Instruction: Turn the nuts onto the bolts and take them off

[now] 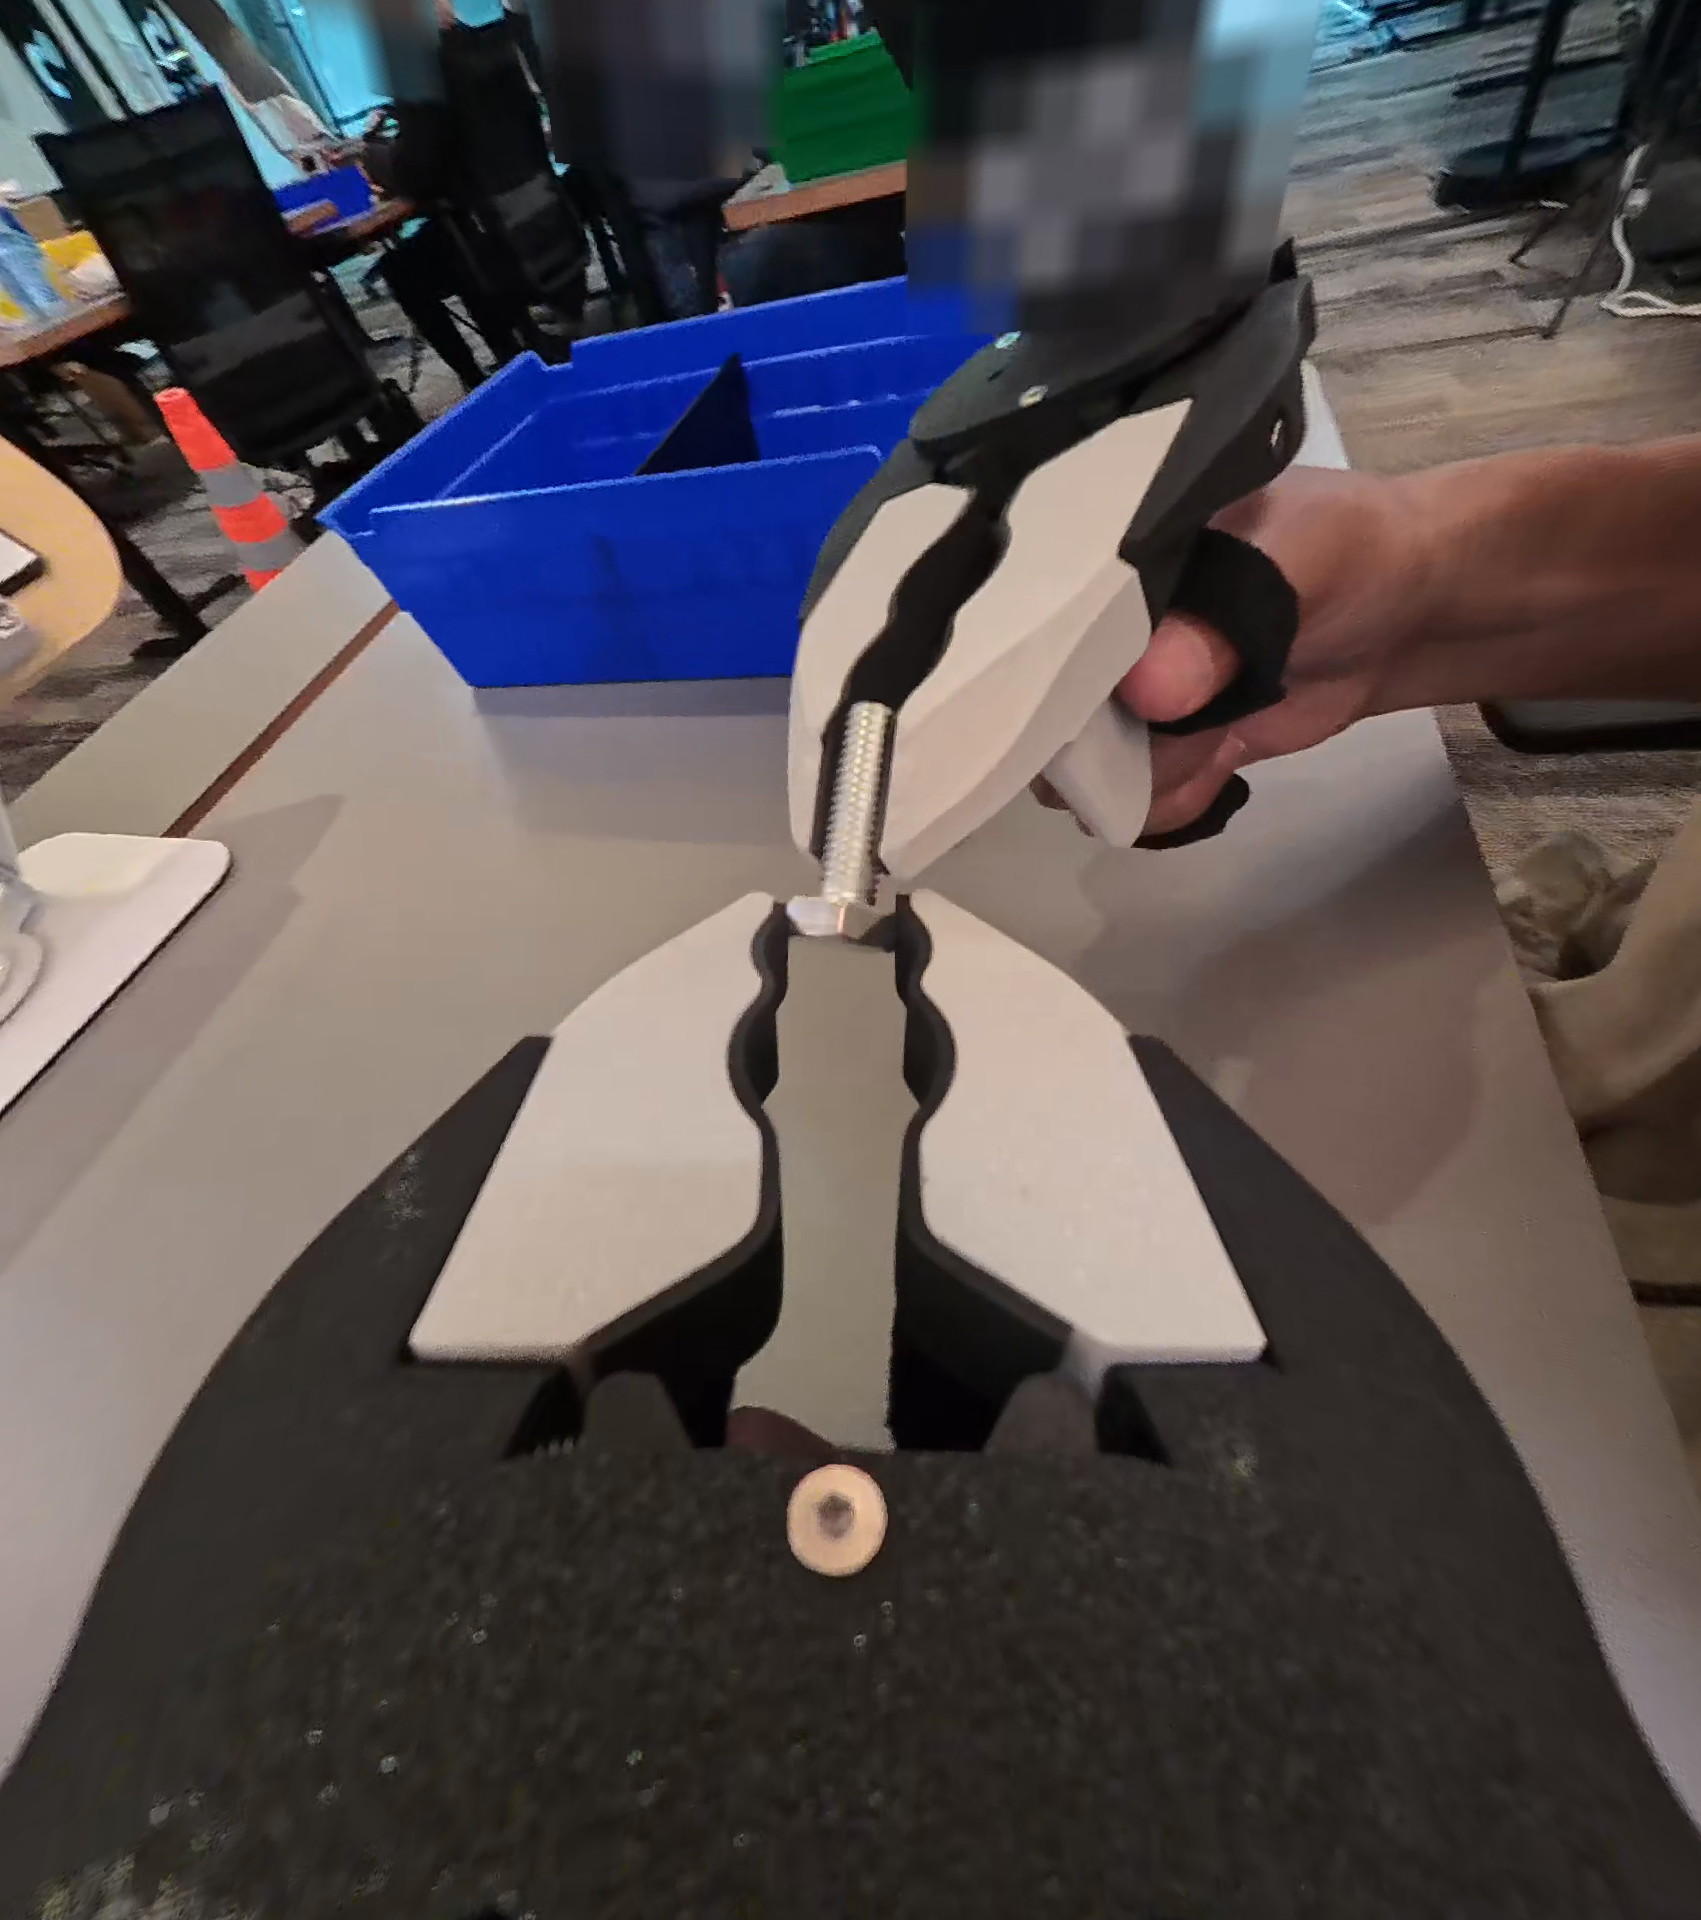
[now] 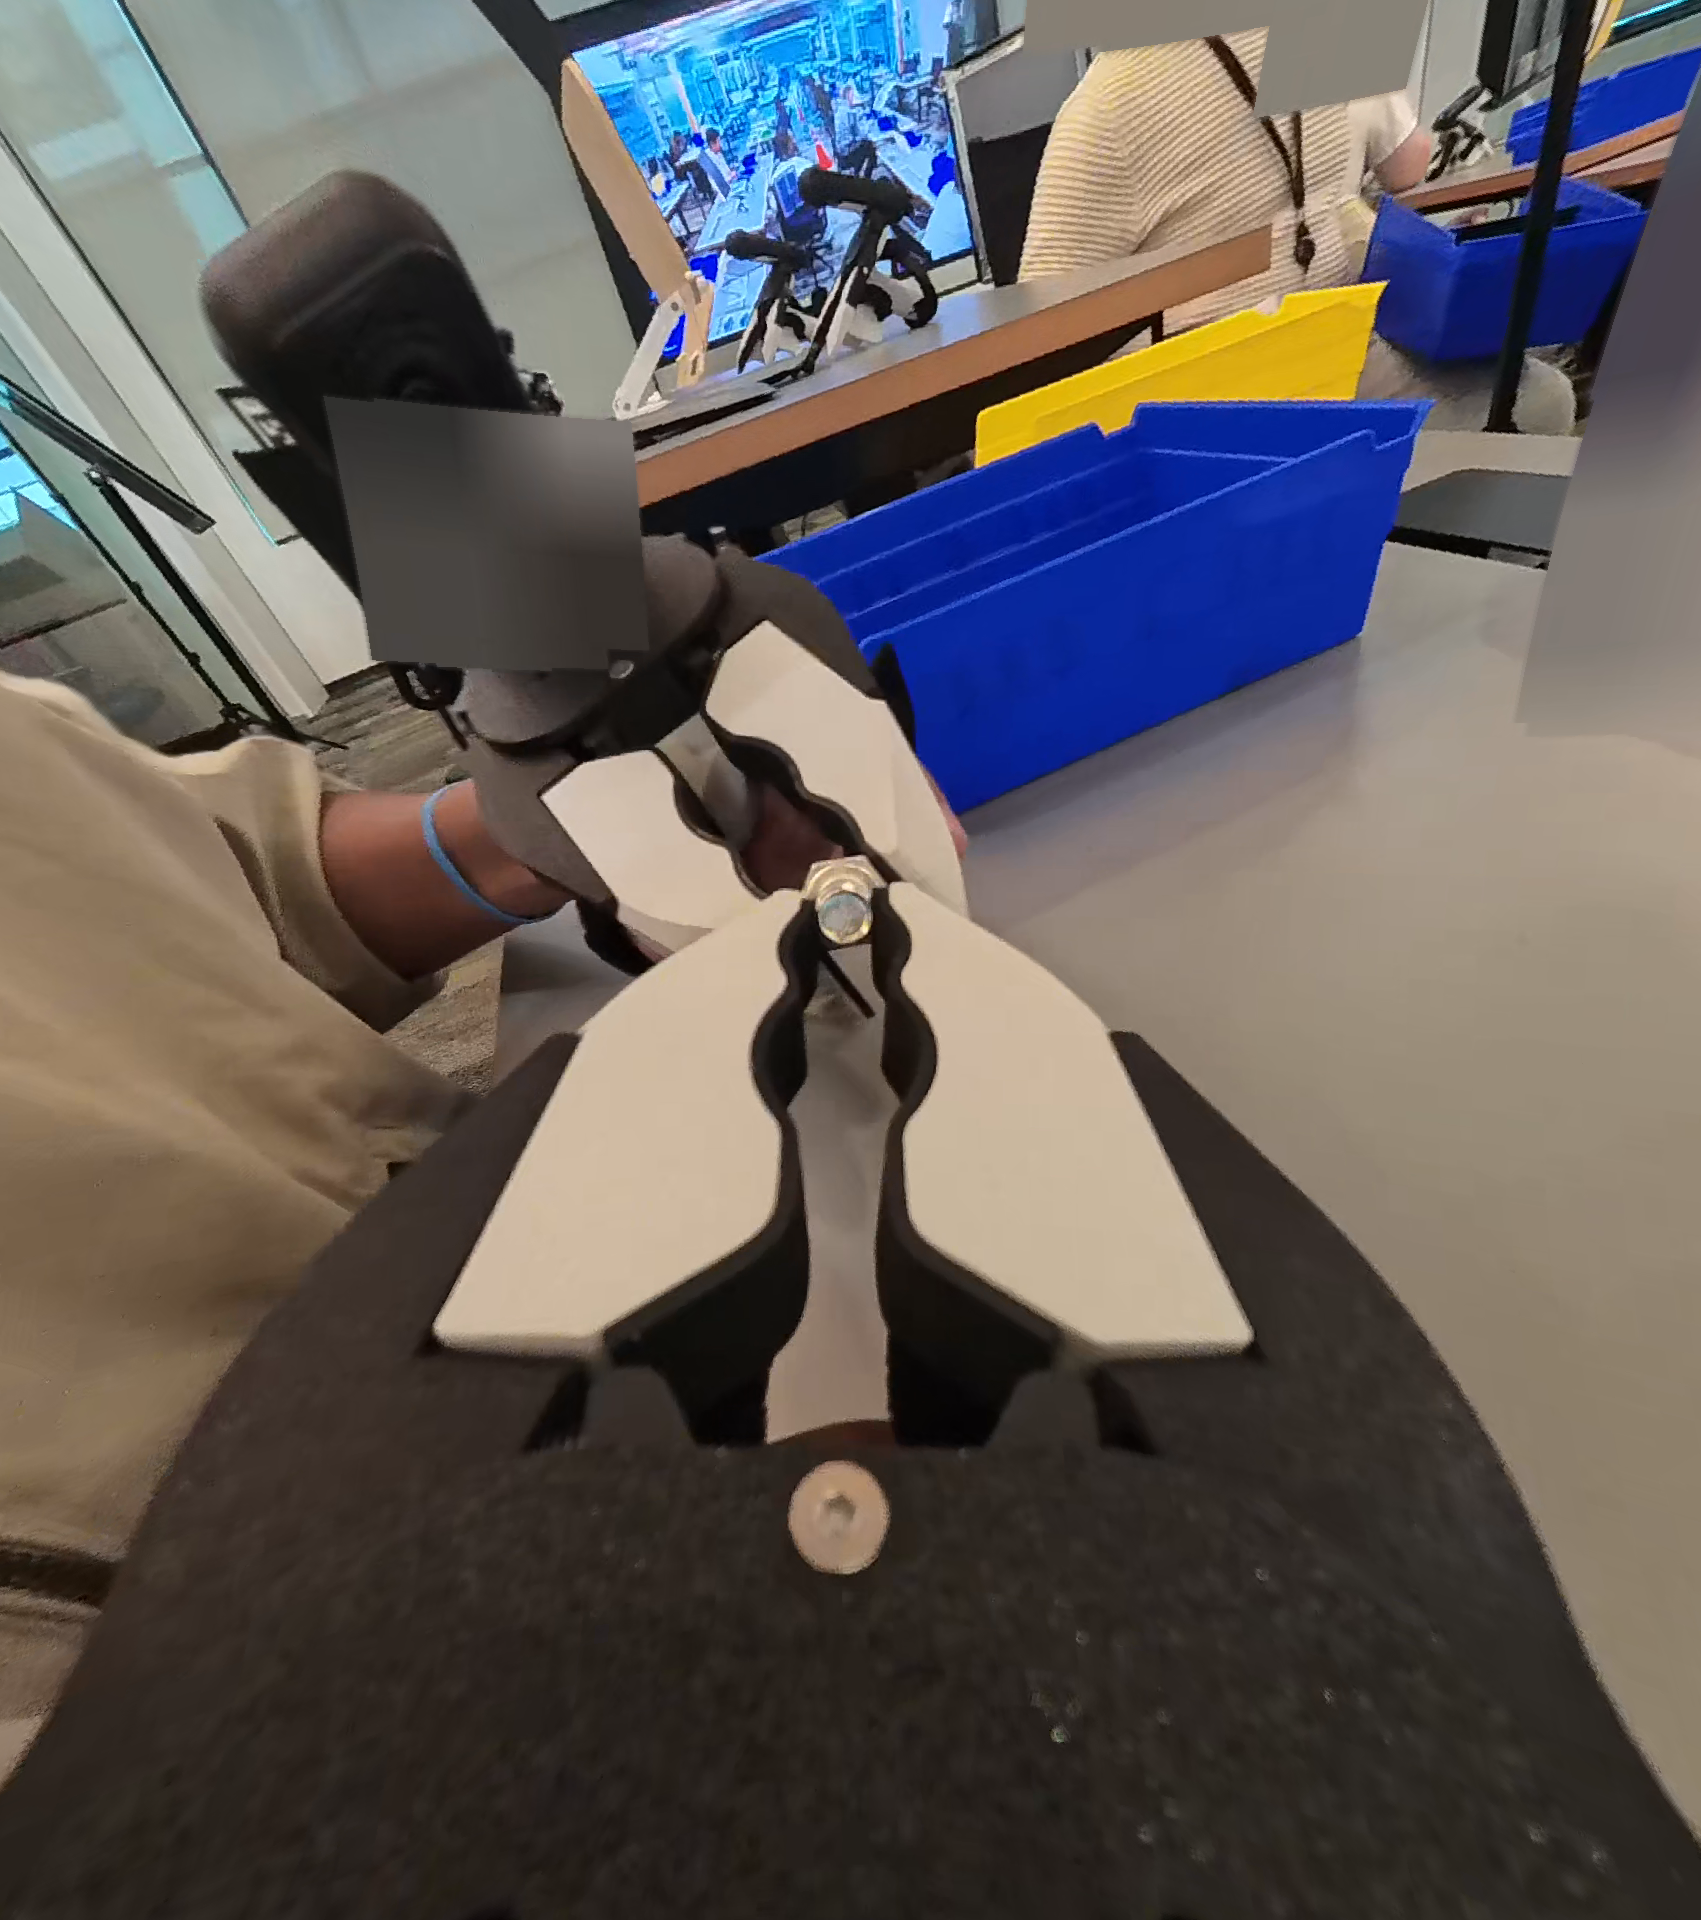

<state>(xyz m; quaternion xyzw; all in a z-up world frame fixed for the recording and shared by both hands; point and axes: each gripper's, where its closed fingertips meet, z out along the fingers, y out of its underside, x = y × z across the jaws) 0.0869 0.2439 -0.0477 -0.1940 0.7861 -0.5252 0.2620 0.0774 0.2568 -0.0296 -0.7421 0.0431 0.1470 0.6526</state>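
A silver bolt (image 1: 856, 800) is held in the air above the grey table (image 1: 389, 935) between both grippers. My right gripper (image 1: 851, 868) comes down from the upper right and is shut on the threaded shank. My left gripper (image 1: 833, 914) is shut at its tips on the hex piece (image 1: 825, 920) at the shank's lower end. I cannot tell whether that piece is a nut or the bolt head. In the right wrist view my right gripper (image 2: 841, 914) clamps the bolt (image 2: 841, 923), seen end-on. The hex piece (image 2: 838, 871) sits just beyond it, between the left gripper's fingers (image 2: 638, 842).
A blue divided bin (image 1: 617, 582) stands on the table behind the grippers; it also shows in the right wrist view (image 2: 1137, 644), with a yellow bin (image 2: 1189, 374) behind it. A white stand base (image 1: 98, 935) lies at the left edge. A person's hand (image 1: 1345, 623) holds the right gripper. My left and right fingertips are right by each other.
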